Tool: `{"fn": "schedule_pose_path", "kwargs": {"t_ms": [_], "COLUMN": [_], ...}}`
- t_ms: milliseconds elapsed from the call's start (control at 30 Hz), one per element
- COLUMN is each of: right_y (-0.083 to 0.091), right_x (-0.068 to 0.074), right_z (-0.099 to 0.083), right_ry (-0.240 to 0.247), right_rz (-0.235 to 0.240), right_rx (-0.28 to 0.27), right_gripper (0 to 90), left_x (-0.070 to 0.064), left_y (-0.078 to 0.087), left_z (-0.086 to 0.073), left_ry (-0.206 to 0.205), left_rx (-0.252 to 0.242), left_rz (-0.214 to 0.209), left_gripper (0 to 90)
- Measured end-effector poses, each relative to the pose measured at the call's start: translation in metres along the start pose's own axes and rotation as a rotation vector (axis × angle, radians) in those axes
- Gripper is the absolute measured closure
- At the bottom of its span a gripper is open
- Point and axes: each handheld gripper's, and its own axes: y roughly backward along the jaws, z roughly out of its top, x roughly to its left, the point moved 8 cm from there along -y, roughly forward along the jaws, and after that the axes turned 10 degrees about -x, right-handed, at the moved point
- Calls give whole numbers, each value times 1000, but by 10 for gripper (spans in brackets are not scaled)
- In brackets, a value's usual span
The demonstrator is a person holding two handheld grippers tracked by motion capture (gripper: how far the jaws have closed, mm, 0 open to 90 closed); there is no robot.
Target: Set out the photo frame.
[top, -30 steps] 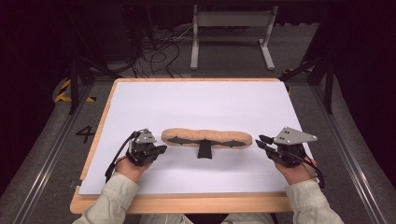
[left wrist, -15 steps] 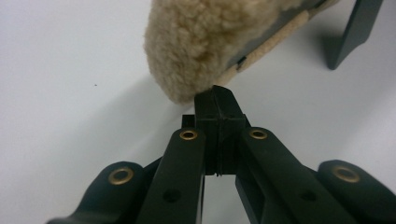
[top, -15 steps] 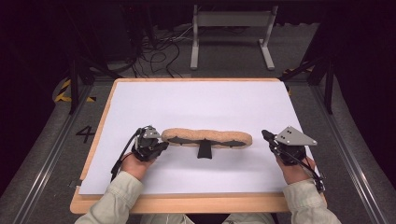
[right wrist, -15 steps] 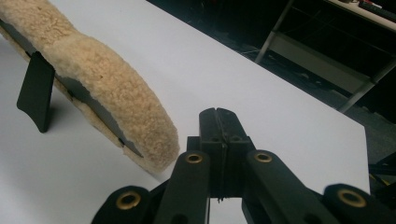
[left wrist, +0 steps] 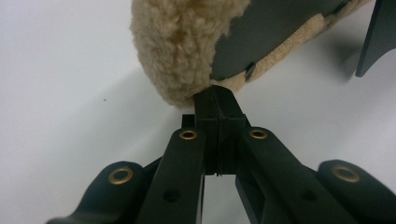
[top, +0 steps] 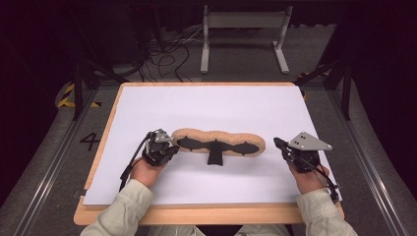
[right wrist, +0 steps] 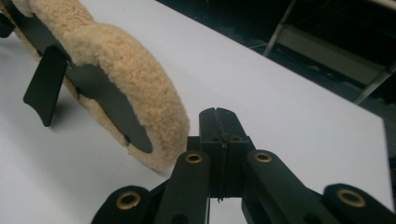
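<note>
left gripper [left wrist: 219,100]: jaws together, tips touching fleece pad [left wrist: 182,51] end | right gripper [right wrist: 218,122]: jaws together, beside pad | high view: black strap [top: 214,156]

"4" on the floor [top: 91,141]

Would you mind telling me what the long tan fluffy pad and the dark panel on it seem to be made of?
The long tan fluffy pad looks like curly sheepskin-type fleece, matte; natural or synthetic, I cannot tell. The dark panel looks like smooth, flat grey-black leather or vinyl, judging by its even surface.

Dark room; grey floor [top: 44,162], cables [top: 162,54], metal stand [top: 243,22] behind the table [top: 196,216].
</note>
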Motion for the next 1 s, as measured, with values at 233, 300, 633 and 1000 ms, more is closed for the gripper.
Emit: {"fn": "schedule_pose_path", "kwargs": {"t_ms": [233,300,633,1000], "right_y": [-30,-32,-18,4], "right_x": [6,9,22,51], "right_z": [-17,-20,-20,-19], "right_ry": [-36,-30,-18,0], "right_rz": [66,82,158,281], "right_rx": [93,107,134,168], "right_gripper": [900,900,900,900], "left_x": [-3,-2,8,2], "left_y": [-1,-2,-3,8], "left_z": [-1,-1,4,10], "left_ry": [-12,-10,30,38], "left_rx": [15,15,-26,-64], "left_rz": [-10,-10,24,-1], "left_gripper": [900,900,900,900]}}
